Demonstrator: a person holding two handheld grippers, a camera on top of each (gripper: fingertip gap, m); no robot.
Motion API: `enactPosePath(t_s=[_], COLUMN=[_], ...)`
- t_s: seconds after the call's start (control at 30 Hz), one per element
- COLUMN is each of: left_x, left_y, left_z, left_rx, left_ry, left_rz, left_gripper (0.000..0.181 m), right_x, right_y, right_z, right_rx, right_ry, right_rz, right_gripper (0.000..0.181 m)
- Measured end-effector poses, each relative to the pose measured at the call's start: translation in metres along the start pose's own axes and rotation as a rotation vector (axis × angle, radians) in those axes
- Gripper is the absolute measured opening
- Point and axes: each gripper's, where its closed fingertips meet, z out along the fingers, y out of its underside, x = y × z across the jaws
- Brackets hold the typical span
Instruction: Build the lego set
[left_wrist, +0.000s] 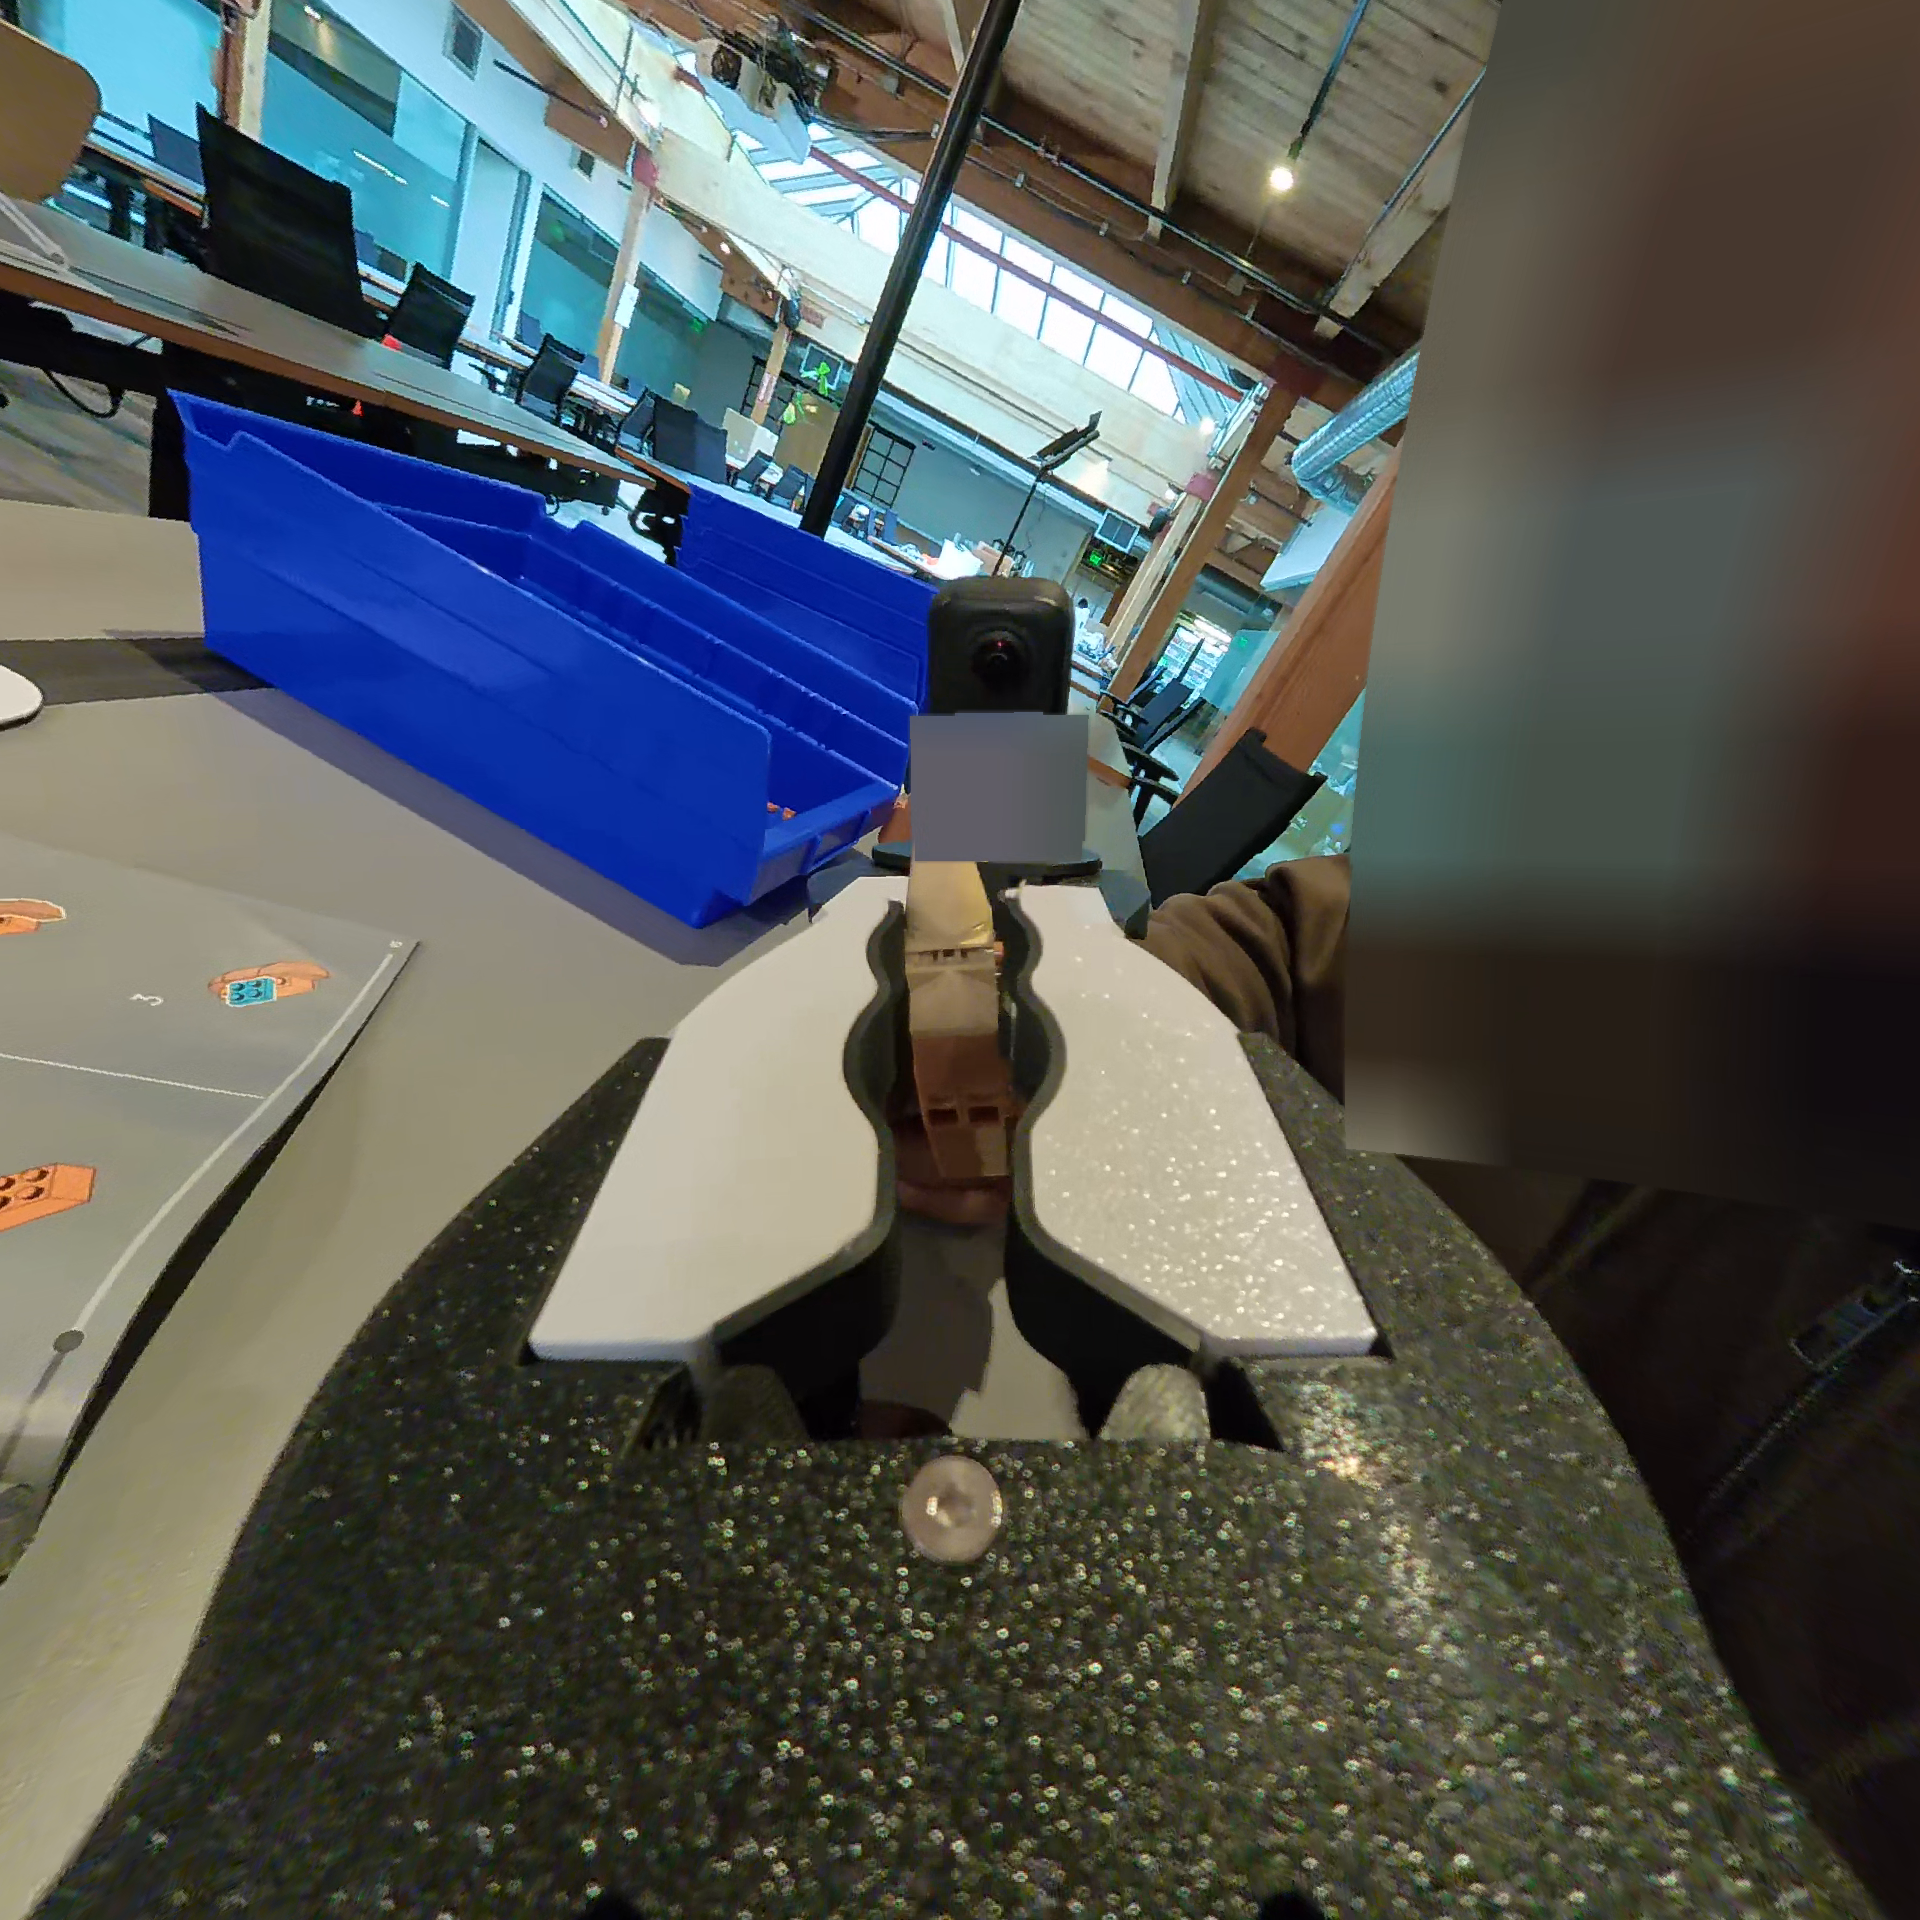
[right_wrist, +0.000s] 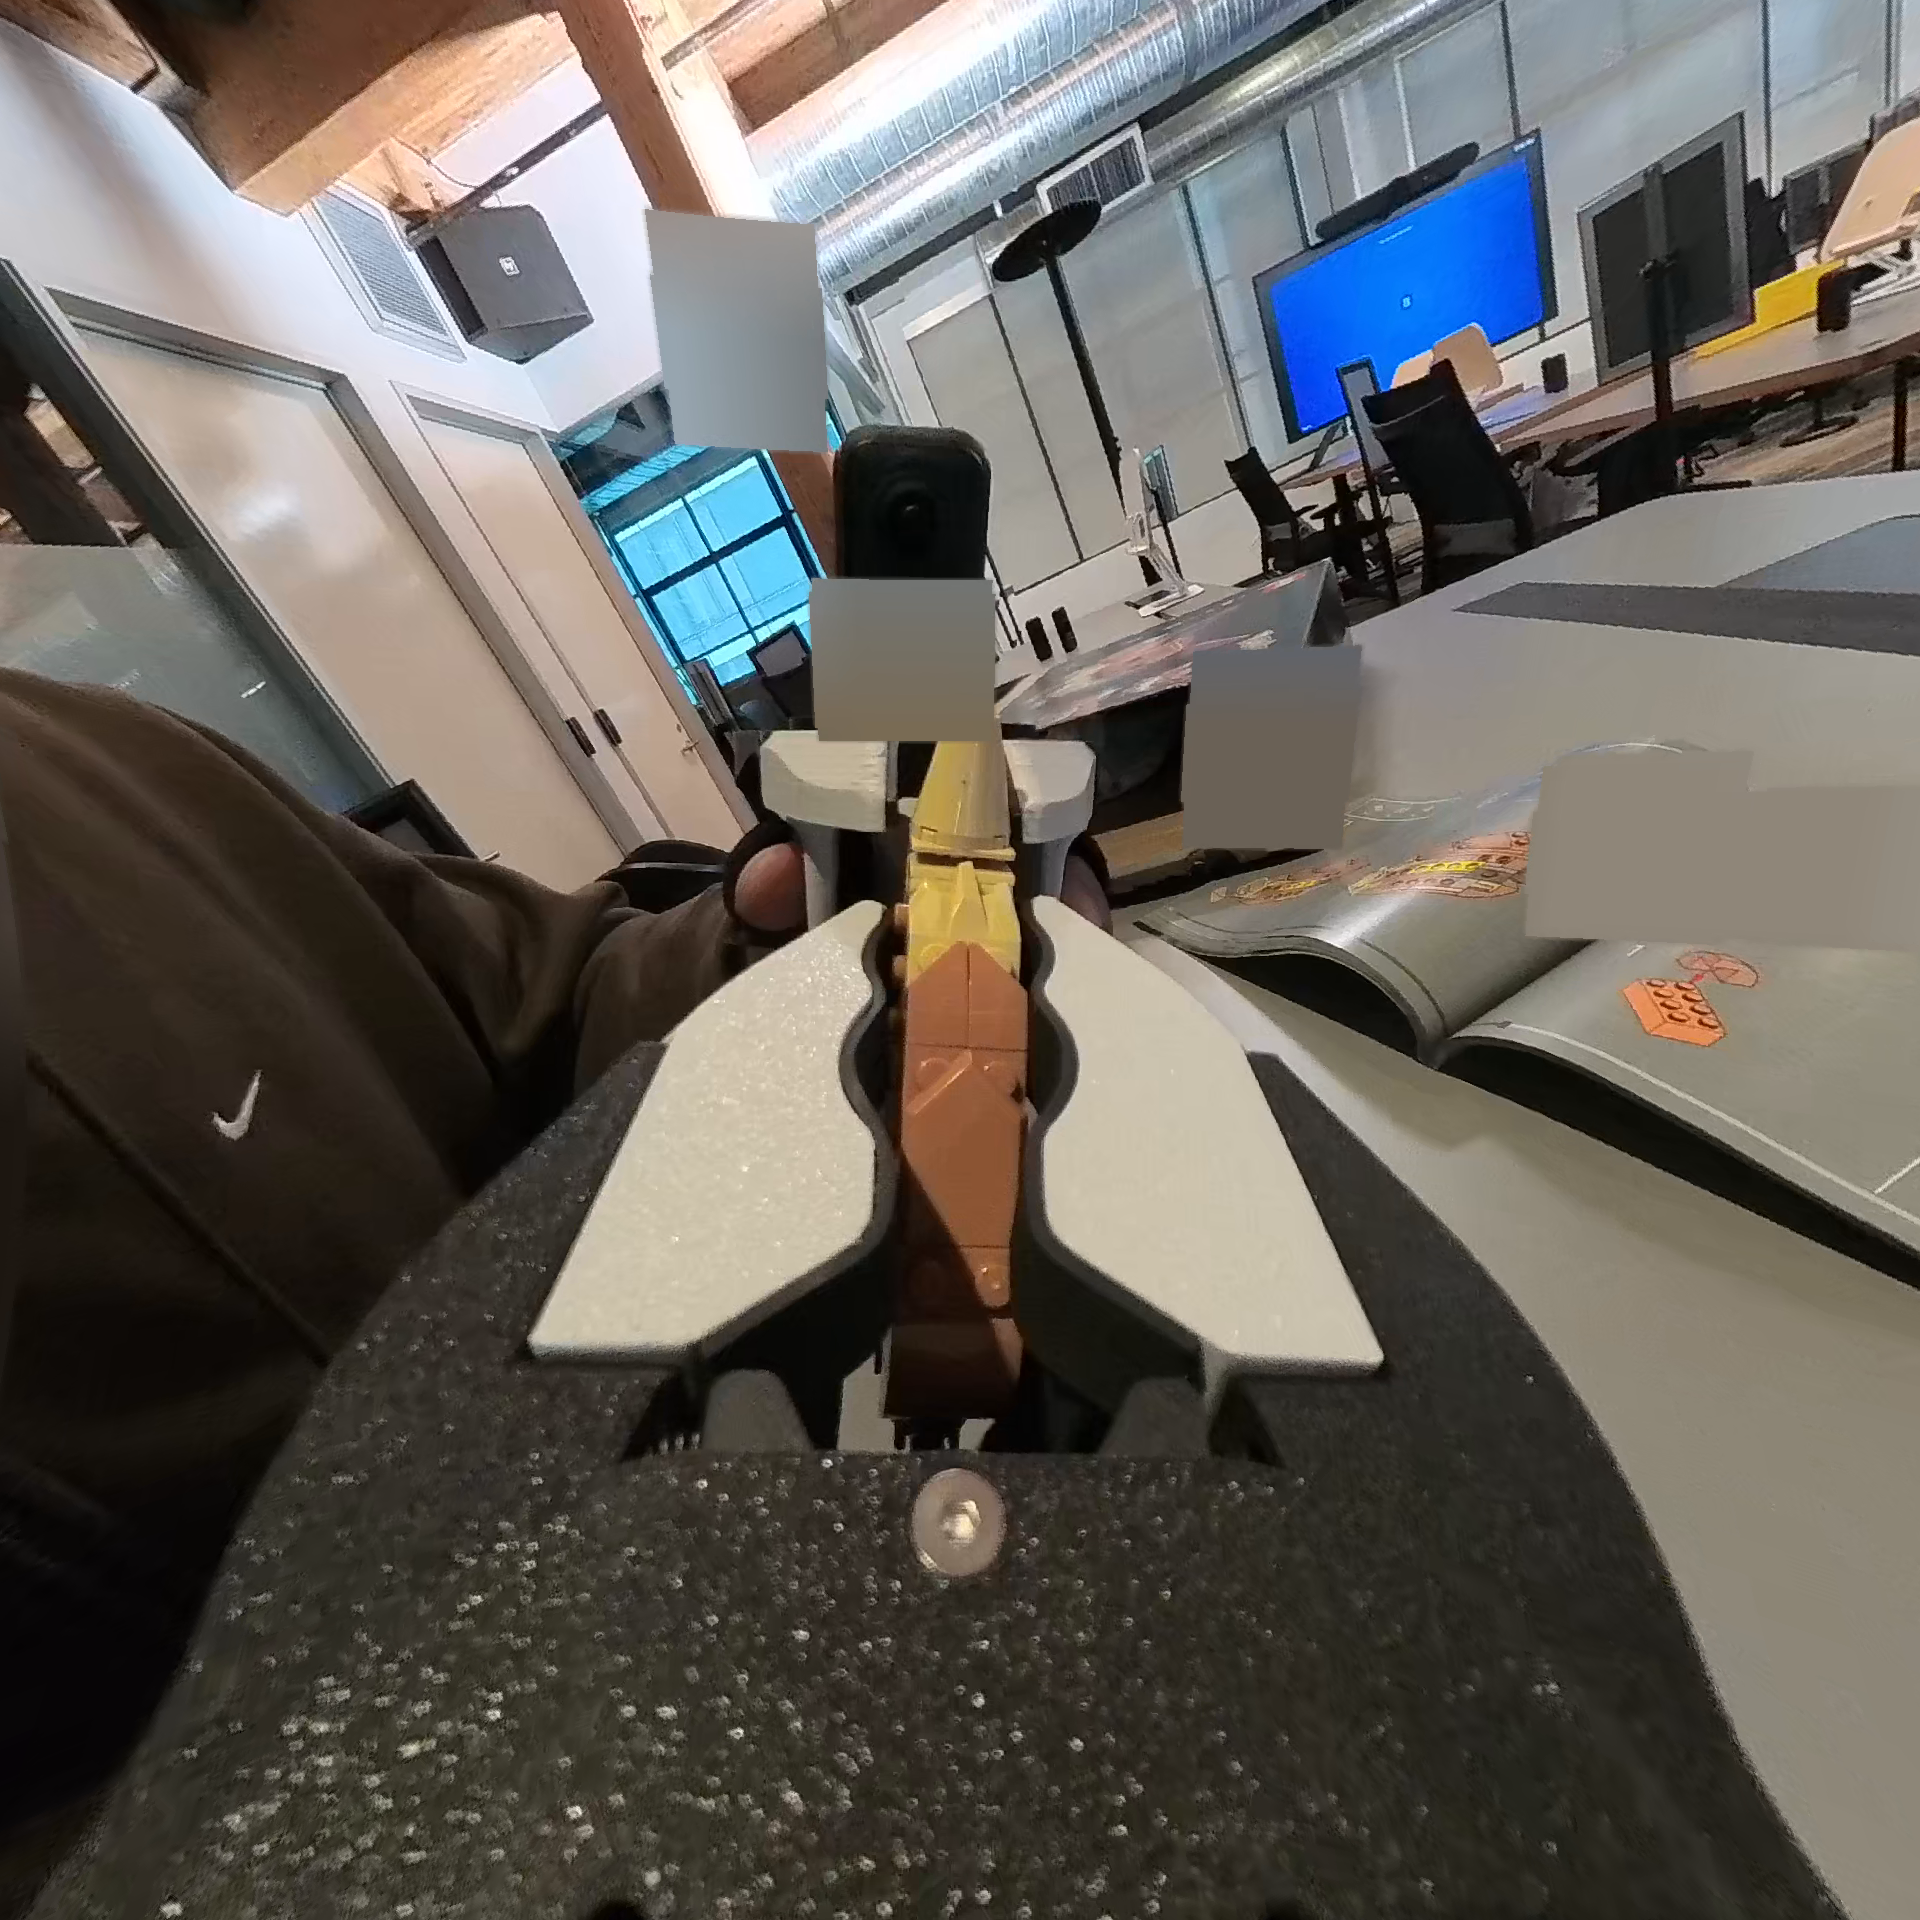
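Lego assembly (right_wrist: 961, 1122), tan and brown: pinched between both the left gripper (left_wrist: 951, 935) and right gripper (right_wrist: 956, 925), above tabletop. Step: joining sections. Next: aligned, firm press.

Pale grey tongs (left_wrist: 954, 914) on a speckled black body; brown and tan lego build (right_wrist: 961, 1081) going yellow toward its tip. Bright blue bins (left_wrist: 499, 665), grey desk (left_wrist: 312, 790), grey booklet (right_wrist: 1621, 1049) printed with orange bricks.
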Motion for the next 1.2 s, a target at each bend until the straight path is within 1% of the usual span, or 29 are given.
enactPosePath(t_s=[0.13,0.27,0.4,0.63,0.93,1.2], left_x=[0.0029,0.0016,-0.0004,0.0014,0.0015,-0.0012], left_y=[-0.001,-0.0046,-0.0042,-0.0003,0.0019,0.0026], left_z=[0.0001,-0.0021,-0.0055,-0.0035,-0.0034,-0.0019], left_rx=[0.0,0.001,-0.024,-0.034,-0.007,0.047], left_ry=[0.015,0.0,-0.01,0.02,0.041,0.01], left_rz=[-0.002,0.011,0.02,-0.017,-0.05,-0.038], left_gripper=[0.021,0.025,0.02,0.015,0.015,0.015], right_x=[-0.002,-0.0037,-0.0038,-0.003,-0.0024,-0.0005], right_y=[-0.0011,-0.0015,-0.0014,0.0006,0.001,0.0], right_z=[-0.0002,-0.0004,-0.0004,0.0008,-0.0003,-0.0017], right_rx=[0.009,0.012,0.012,0.0,-0.001,0.005], right_ry=[-0.014,-0.023,-0.024,-0.02,-0.011,0.002], right_rz=[-0.002,-0.006,-0.006,-0.007,-0.01,0.004], right_gripper=[0.021,0.021,0.021,0.021,0.02,0.02])
